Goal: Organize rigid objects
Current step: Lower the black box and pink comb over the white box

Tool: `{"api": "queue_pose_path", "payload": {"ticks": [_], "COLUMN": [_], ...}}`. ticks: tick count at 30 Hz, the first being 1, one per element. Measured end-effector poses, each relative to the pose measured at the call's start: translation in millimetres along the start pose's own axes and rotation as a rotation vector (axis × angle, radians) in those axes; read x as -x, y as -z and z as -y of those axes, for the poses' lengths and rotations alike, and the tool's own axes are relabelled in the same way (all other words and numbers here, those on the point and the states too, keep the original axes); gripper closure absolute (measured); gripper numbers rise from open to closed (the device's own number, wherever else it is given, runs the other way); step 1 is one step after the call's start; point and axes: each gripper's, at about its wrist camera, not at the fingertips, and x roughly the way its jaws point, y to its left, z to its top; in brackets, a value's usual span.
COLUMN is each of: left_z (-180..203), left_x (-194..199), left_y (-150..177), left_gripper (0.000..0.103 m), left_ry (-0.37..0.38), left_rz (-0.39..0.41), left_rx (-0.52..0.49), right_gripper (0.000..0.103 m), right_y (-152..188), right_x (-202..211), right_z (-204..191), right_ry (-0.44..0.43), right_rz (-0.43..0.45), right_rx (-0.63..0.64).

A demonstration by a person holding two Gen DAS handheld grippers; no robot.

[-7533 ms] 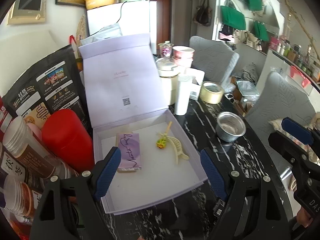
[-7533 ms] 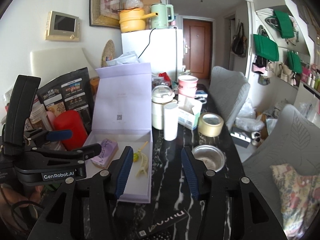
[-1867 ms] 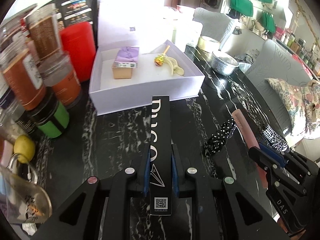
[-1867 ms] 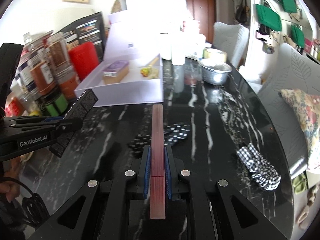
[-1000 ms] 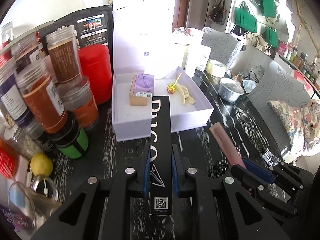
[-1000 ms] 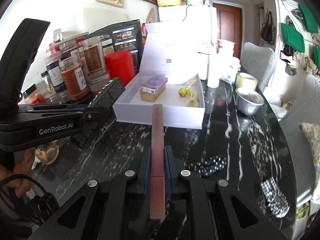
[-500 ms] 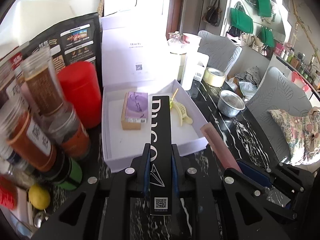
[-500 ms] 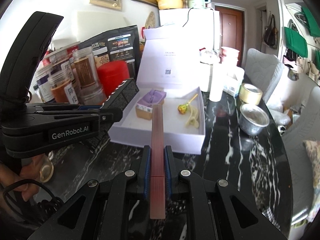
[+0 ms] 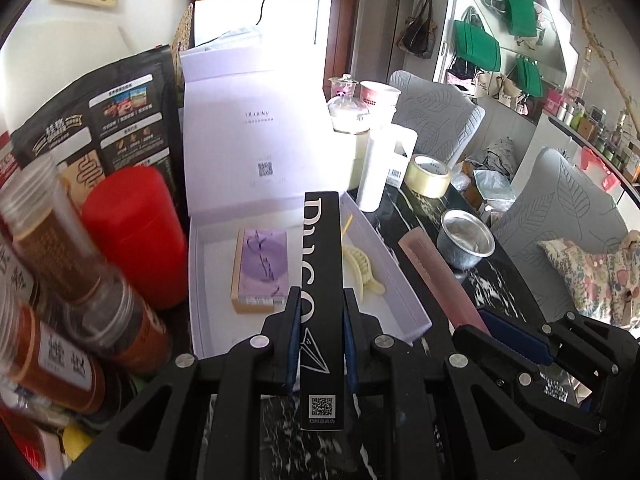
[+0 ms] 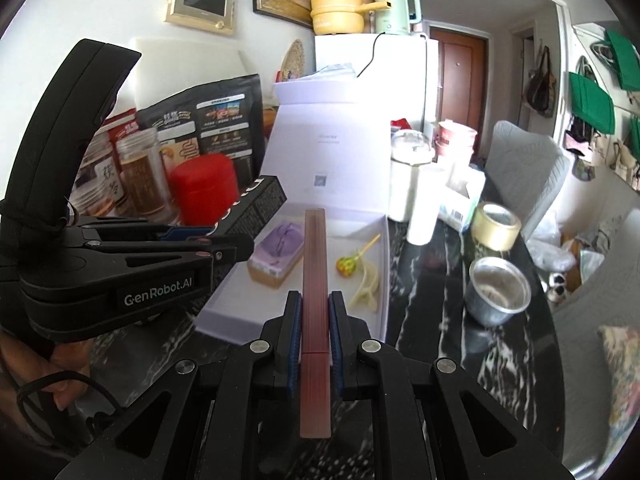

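Left gripper (image 9: 319, 330): jaws clamped on long black rectangular carton (image 9: 322, 264), matte, white lettering, QR label at near end; far end projects over open box. Right gripper (image 10: 314, 322): jaws clamped on flat pink comb (image 10: 315, 280), ribbed, tip over box edge. Lilac cardboard gift box (image 9: 404, 280), lid upright, holds purple-topped small box (image 9: 260, 270), cream plastic hair claw (image 9: 362, 270), lollipop (image 10: 346, 265). Black veined marble tabletop (image 10: 432, 312). Red cylindrical canister (image 9: 134, 232) left of box; steel cup (image 9: 466, 238) right.

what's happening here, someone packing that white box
Yes, it looks that way. A person holds two grippers: the left gripper is shut on a long black box, the right gripper on a pink comb. Both point at the open white box, which already holds a purple packet, hair claw and lollipop.
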Motion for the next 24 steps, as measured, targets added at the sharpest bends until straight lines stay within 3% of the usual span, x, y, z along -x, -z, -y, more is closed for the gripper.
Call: {"api": "queue_pose_path", "payload": {"ticks": [11,24], "left_z": [-6.8,-33.8], "left_x": [-20.6,-58.0], "left_y": [-34.8,-61.5], "left_gripper": [0.085,0.085], "left_ry": [0.004,-0.051], "left_rz": [0.023,0.015], "left_rx": [0.003,0.048], "right_gripper": [0.09,0.09], "right_y": [-31.0,-55.1], "right_x": [-19.3,-59.0], "right_z": [11.3,22.2], "right_ry": [0.005,-0.005], "right_rz": [0.027,0.048], "right_rx": [0.03,0.012]}}
